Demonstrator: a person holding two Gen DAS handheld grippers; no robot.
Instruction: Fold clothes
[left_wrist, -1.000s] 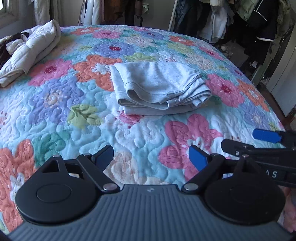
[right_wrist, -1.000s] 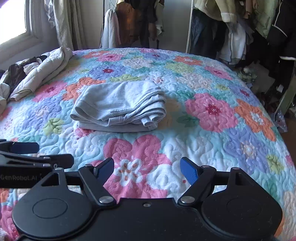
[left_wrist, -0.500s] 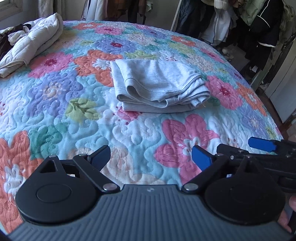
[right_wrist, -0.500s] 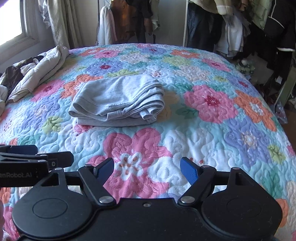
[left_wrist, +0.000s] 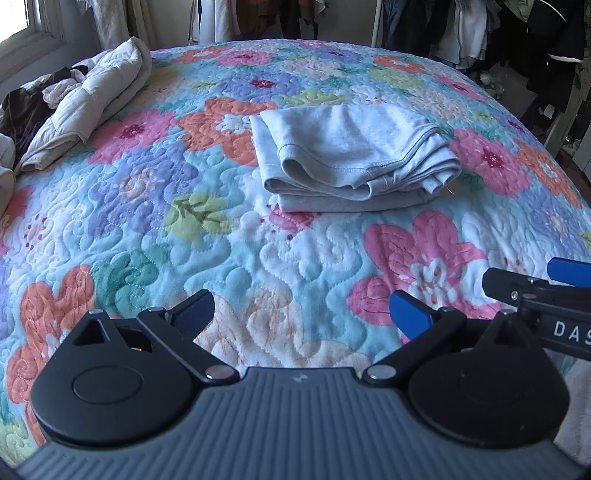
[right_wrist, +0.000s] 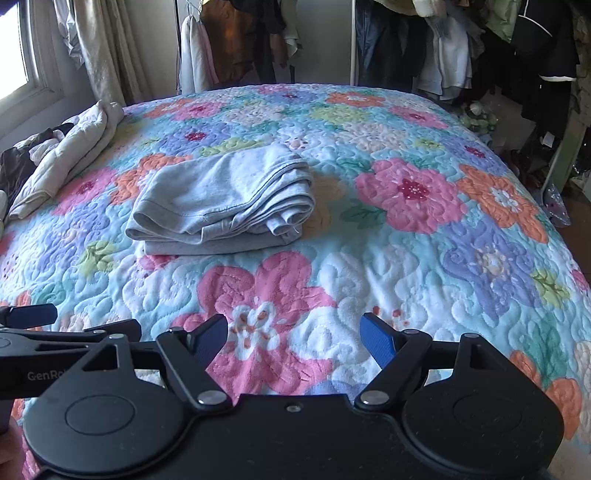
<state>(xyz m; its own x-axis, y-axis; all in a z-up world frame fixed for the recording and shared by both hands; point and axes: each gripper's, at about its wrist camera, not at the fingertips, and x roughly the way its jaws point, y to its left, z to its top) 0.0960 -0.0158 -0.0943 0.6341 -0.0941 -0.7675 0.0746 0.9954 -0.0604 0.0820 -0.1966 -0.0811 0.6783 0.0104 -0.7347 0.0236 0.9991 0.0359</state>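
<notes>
The dark garment (left_wrist: 20, 110) beside the cream jacket (left_wrist: 88, 107) is cut off.

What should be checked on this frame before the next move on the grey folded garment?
1. Grey garment folded into a compact stack: ok.
2. Garment lies flat on the quilt, away from the bed's edge: ok.
3. Left gripper holds nothing; jaws opening, only quilt between them: ok.
4. Right gripper open and holds nothing: ok.
5. Both grippers clear of the garment, on its near side: ok.
6. Cream jacket at the far left looks loosely bundled; whether it is properly folded: cannot tell.
</notes>
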